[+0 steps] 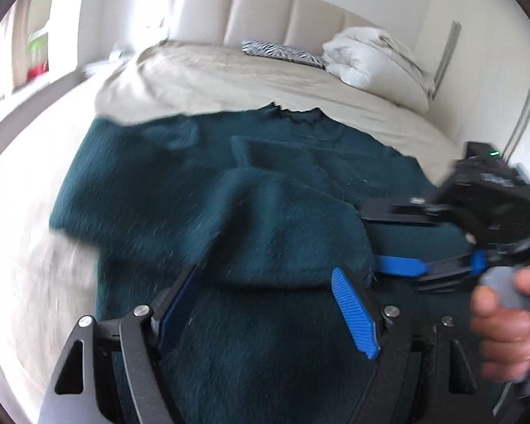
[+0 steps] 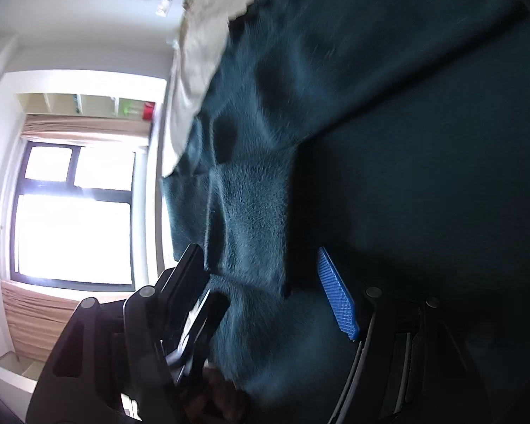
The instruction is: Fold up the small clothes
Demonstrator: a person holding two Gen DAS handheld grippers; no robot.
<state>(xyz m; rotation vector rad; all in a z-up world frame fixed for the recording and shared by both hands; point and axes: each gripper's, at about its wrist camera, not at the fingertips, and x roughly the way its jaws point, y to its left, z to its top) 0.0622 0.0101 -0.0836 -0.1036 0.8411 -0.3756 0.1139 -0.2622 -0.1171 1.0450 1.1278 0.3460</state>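
Dark teal fleece garment (image 1: 180, 183) spread flat on beige bed (image 1: 229, 70), neckline toward headboard, one flap (image 1: 282, 219) already folded over middle.

Left tool (image 1: 265, 304): jaws wide apart, blue pads clear of cloth, nothing held; hovers just above near edge of folded flap.

Right tool (image 1: 388, 236), seen from left wrist view: jaws parted, one above and one below right edge of flap; contact with cloth not discernible through blur. In right wrist view, right tool (image 2: 265, 282) partly open with fleece lying between fingers, not visibly pinched.

Handling, judged: soft, thick, limp pile; light but bulky; low slip against ribbed pads; not fragile. Likely to sag and bunch if lifted at one point. Best taken at hem edges or corners, both layers, two points well apart.
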